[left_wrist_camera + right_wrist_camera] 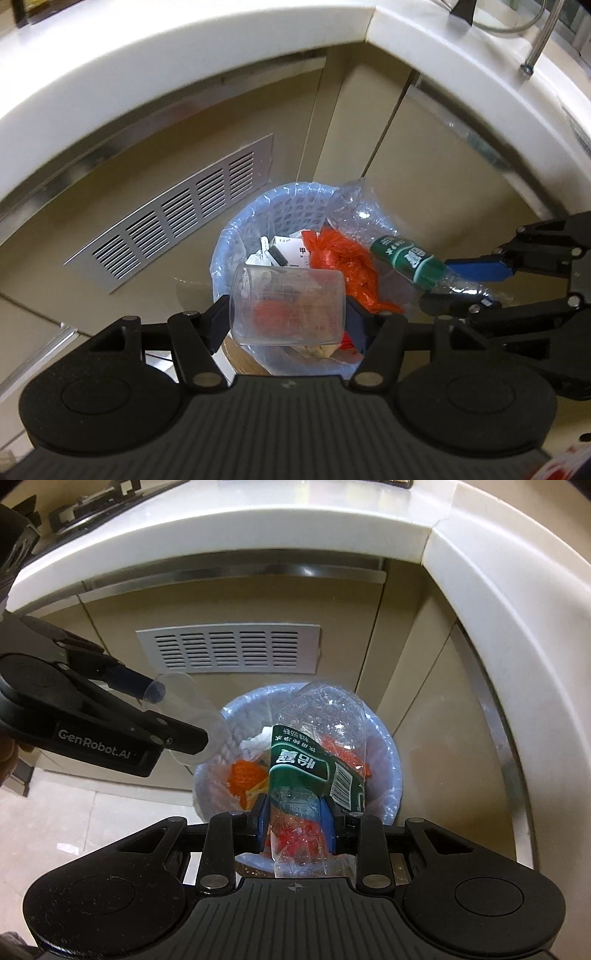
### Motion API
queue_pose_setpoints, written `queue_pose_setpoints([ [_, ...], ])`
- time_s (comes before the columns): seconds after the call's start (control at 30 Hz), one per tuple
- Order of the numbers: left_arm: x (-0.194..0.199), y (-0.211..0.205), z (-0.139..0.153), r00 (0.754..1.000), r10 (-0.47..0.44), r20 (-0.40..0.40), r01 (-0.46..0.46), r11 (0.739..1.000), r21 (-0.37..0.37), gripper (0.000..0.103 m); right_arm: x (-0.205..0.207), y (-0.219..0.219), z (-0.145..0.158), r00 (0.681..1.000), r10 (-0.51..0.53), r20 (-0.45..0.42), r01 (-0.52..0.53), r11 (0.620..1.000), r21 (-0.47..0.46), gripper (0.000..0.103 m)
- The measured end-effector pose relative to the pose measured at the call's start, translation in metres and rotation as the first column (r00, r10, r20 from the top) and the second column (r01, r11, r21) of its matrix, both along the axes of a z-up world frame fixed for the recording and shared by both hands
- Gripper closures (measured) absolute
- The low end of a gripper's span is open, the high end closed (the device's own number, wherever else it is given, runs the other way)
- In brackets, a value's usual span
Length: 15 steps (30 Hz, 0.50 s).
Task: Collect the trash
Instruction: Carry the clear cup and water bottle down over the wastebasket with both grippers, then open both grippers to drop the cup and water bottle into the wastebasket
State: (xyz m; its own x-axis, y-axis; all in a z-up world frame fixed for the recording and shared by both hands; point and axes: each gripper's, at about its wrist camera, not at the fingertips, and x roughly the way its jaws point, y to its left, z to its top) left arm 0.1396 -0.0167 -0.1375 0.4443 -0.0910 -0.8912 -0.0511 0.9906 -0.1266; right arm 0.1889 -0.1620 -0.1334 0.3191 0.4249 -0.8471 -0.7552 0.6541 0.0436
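A round bin (225,251) lined with a pale blue bag stands on the floor below the counter; it also shows in the right wrist view (388,753). It holds an orange bag (343,254), white paper and small boxes. My left gripper (288,314) is shut on a clear plastic cup (288,302) and holds it above the bin's near rim; the cup also shows in the right wrist view (188,716). My right gripper (295,819) is shut on a crushed clear bottle with a green label (314,760) above the bin; the bottle also shows in the left wrist view (406,258).
Beige cabinet doors with a metal vent grille (177,218) stand behind the bin. A white counter edge (184,48) curves above and to the right. Light floor tiles (92,819) lie to the left.
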Motion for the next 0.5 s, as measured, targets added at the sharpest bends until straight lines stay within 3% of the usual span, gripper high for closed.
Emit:
queue_pose_setpoints([
  [0.33, 0.034, 0.000, -0.041, 0.997, -0.083, -0.001, 0.083, 0.997, 0.005, 0.042, 0.023, 0.000, -0.020, 1.000, -0.018, -0.010, 0.017, 1.000, -0.021, 0.073],
  [0.37, 0.037, -0.001, -0.044, 0.995, -0.102, 0.006, 0.102, 0.995, 0.007, 0.041, 0.025, 0.000, -0.021, 1.000, -0.021, -0.011, 0.021, 1.000, -0.022, 0.074],
  [0.43, 0.040, -0.003, -0.052, 0.992, -0.128, -0.004, 0.128, 0.991, 0.035, 0.024, 0.027, 0.000, -0.023, 1.000, -0.026, -0.015, 0.026, 0.999, -0.024, 0.074],
  [0.5, 0.040, -0.003, -0.054, 0.992, -0.129, -0.009, 0.129, 0.990, 0.050, 0.023, 0.029, 0.001, -0.024, 0.999, -0.027, -0.017, 0.026, 0.999, -0.025, 0.073],
])
